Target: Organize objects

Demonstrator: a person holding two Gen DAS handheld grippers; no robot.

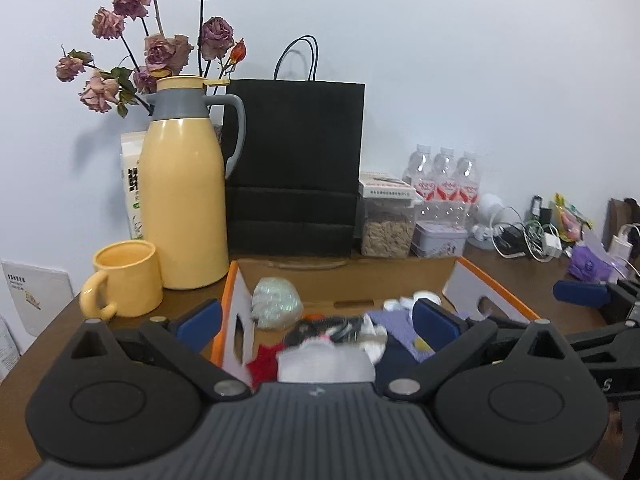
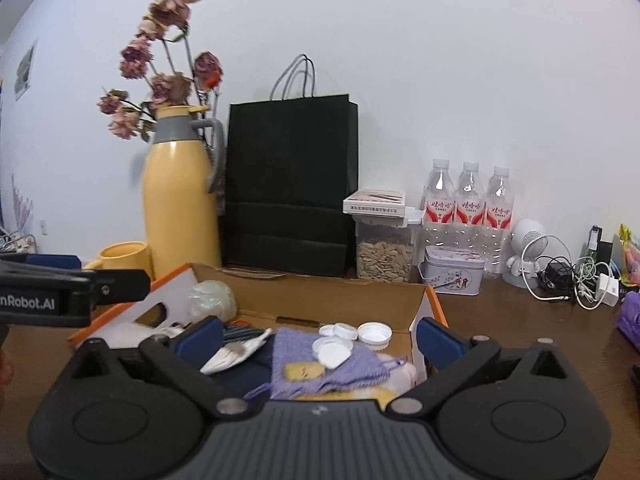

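Left gripper (image 1: 316, 322) spread wide, nothing between its blue pads, poised over the near edge of the box (image 1: 344, 270). Right gripper (image 2: 320, 338) likewise wide apart and empty, over the same box, just right of the left one.

Directly ahead of the right gripper, inside the box: purple knit pouch (image 2: 332, 360) with white caps (image 2: 352, 338) on and beside it. Ahead of the left gripper: blurred clutter, perhaps cables and cloth, with a red scrap (image 1: 264, 362) and a crinkled clear bag (image 1: 276, 300) toward the far left corner. Box flaps open to both sides, orange-edged.

Beyond the box, against the wall: black paper bag (image 1: 294, 168) straight ahead, yellow flask (image 1: 182, 200) to its left with dried roses (image 1: 160, 48) behind, yellow mug (image 1: 126, 278) nearer left. Further right: seed jar (image 2: 384, 256), tin (image 2: 454, 272), three water bottles (image 2: 468, 200), then tangled chargers (image 2: 576, 280) on the brown table (image 2: 520, 328).
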